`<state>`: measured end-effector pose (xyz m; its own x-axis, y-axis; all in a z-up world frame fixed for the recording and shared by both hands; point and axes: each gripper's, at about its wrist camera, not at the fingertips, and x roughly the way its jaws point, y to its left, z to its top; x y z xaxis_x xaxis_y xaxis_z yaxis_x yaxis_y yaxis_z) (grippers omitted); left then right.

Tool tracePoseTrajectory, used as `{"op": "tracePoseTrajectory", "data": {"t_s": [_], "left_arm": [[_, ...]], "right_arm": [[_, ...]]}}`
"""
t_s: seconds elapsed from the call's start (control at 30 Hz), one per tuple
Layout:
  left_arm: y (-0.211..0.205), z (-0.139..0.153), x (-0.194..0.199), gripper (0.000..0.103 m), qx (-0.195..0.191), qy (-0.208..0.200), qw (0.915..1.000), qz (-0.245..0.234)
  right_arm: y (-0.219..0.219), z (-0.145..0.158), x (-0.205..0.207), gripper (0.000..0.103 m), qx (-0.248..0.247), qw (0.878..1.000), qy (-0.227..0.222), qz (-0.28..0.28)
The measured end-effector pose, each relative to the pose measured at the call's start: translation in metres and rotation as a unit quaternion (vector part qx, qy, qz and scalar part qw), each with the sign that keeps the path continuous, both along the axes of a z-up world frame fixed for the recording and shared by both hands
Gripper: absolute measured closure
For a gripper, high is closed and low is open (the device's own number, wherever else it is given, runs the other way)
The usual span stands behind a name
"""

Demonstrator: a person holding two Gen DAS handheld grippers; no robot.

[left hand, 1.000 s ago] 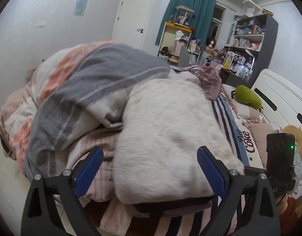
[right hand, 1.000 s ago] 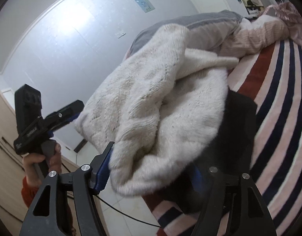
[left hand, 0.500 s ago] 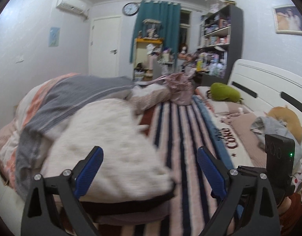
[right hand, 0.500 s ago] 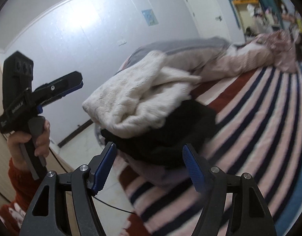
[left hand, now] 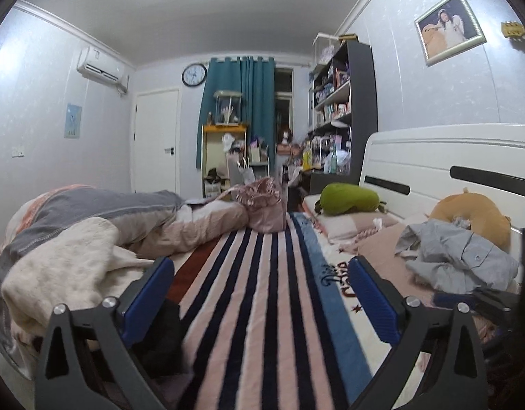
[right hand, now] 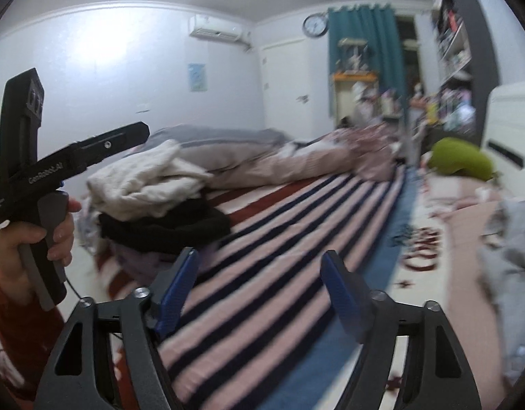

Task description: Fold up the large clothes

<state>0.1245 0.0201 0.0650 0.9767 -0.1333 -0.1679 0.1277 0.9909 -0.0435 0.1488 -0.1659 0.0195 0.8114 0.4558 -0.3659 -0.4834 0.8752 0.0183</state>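
Note:
A folded cream fluffy garment (left hand: pixel 67 273) (right hand: pixel 142 184) lies on top of a black garment (right hand: pixel 166 227) at the left edge of the striped bed (left hand: pixel 262 290). A crumpled grey shirt (left hand: pixel 457 259) (right hand: pixel 508 266) lies at the right near the pillows. My left gripper (left hand: pixel 260 302) is open and empty, held above the stripes, right of the cream pile. My right gripper (right hand: pixel 259 292) is open and empty over the stripes. The left gripper's body also shows in the right wrist view (right hand: pixel 67 160), held in a hand.
A bunched grey and pink duvet (left hand: pixel 108 212) lies behind the pile. A pink bag (left hand: pixel 262 208), a green plush (left hand: pixel 347 198) and an orange plush (left hand: pixel 474 215) sit near the white headboard (left hand: pixel 450 160). Shelves (left hand: pixel 344 102) and a door (left hand: pixel 156 140) stand beyond.
Both grippers have pulled back from the cream garment and swung right toward the middle of the bed. The right gripper, earlier around the garment, is now clear of it. The pile stays put.

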Motion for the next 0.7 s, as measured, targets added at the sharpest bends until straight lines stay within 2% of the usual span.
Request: {"op": "tracePoseTrajectory", "data": {"t_s": [0.1, 0.17, 0.23, 0.43, 0.7], "left_arm": [[-0.021, -0.007, -0.005, 0.001, 0.009, -0.007, 0.9999, 0.011], [-0.033, -0.014, -0.004, 0.001, 0.029, -0.009, 0.9995, 0.001], [-0.04, -0.019, -0.003, 0.001, 0.047, -0.005, 0.9988, 0.012], [-0.041, -0.027, -0.003, 0.0, 0.04, -0.004, 0.9992, 0.008], [-0.031, -0.036, -0.003, 0.0, 0.026, 0.002, 0.9997, -0.004]], "right_arm": [[-0.022, 0.002, -0.019, 0.017, -0.004, 0.999, -0.022, -0.033], [-0.032, 0.004, -0.027, 0.008, -0.002, 0.998, -0.032, -0.045], [-0.041, 0.005, -0.035, 0.002, -0.001, 0.997, -0.046, -0.057], [-0.056, 0.008, -0.042, 0.001, 0.007, 0.996, -0.056, -0.074], [-0.056, 0.006, -0.043, 0.001, 0.017, 0.995, -0.047, -0.086]]}}
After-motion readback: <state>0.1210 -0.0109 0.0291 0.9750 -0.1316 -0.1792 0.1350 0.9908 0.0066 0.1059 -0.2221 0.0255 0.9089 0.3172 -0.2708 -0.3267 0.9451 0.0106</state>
